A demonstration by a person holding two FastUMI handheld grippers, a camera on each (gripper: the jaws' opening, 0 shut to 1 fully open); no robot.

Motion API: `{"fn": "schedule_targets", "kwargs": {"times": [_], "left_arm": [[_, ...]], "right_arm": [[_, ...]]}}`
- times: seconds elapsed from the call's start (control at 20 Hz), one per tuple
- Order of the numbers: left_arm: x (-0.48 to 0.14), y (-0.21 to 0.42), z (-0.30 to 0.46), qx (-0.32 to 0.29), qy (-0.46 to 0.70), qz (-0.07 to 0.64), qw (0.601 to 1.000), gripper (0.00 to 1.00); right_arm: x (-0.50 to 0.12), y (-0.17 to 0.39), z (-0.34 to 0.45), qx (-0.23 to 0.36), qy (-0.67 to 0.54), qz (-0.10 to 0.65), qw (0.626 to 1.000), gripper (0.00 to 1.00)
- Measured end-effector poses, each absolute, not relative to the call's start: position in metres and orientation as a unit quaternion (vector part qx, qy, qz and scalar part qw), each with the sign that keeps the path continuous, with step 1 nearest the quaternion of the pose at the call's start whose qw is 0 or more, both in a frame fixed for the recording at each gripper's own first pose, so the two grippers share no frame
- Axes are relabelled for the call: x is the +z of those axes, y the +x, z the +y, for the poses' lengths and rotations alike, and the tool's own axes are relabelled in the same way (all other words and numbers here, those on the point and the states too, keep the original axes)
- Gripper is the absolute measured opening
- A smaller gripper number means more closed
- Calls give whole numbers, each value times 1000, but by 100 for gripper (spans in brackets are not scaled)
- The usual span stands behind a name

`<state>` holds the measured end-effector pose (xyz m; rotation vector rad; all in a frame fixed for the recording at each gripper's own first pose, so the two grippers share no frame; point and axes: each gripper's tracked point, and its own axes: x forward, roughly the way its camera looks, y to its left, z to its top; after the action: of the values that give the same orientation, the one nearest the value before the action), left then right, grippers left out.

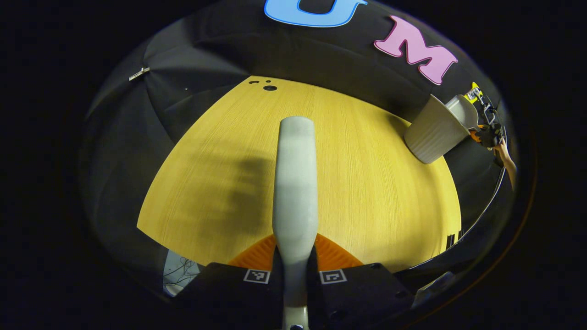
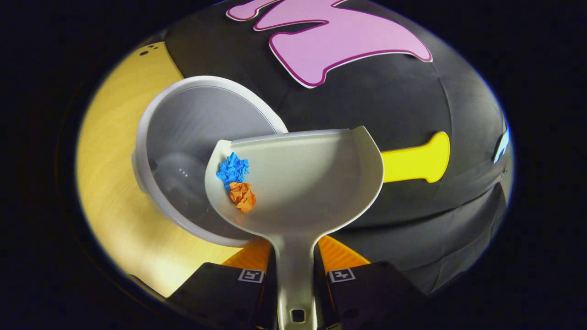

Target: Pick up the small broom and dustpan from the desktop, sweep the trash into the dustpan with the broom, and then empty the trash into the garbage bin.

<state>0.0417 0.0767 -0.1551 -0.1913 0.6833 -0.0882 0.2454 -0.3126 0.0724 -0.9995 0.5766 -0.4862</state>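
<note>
Over the garbage bin (image 2: pixel 183 119), right gripper (image 2: pixel 296 270) fingers clamp the dustpan (image 2: pixel 302 183); left gripper (image 1: pixel 294 270) clamps the broom (image 1: pixel 296 183), bristles hidden

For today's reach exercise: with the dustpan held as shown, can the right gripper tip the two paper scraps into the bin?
Probably yes. The right gripper holds the dustpan over the bin's open mouth, with the blue scrap and orange scrap near its lip; nothing lies between.

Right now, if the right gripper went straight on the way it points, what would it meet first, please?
Probably the garbage bin: the dustpan it holds already overhangs the bin's rim, so that would touch first, though depth is unclear.
</note>
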Motion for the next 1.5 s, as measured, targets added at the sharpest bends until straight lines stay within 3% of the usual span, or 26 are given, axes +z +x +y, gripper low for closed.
{"fn": "schedule_targets", "kwargs": {"times": [0.55,0.65,0.75,0.8,0.95,1.05,1.15,1.2,1.25,1.5], "left_arm": [[-150,47,70,-57,-91,334,936,25],[-151,47,64,-66,-88,336,936,25],[-150,47,62,-70,-79,336,936,25],[-149,47,63,-71,-74,336,936,25],[-146,46,68,-65,-74,334,937,25],[-144,44,71,-63,-76,334,937,25],[-141,43,81,-57,-63,331,940,25],[-137,43,87,-53,-58,329,941,25],[-134,43,92,-51,-57,327,942,25],[-120,41,109,-42,-68,310,947,25]], "right_arm": [[103,225,-311,-212,-602,265,722,36],[105,227,-308,-205,-635,266,696,31],[105,231,-303,-190,-660,269,676,41],[104,230,-303,-189,-659,271,675,36],[103,229,-307,-190,-638,283,691,40],[102,229,-308,-189,-617,289,707,36],[99,227,-307,-192,-577,294,738,40],[99,225,-307,-195,-548,297,757,36],[100,222,-307,-198,-518,301,776,40],[105,210,-303,-217,-375,295,851,37]]}}
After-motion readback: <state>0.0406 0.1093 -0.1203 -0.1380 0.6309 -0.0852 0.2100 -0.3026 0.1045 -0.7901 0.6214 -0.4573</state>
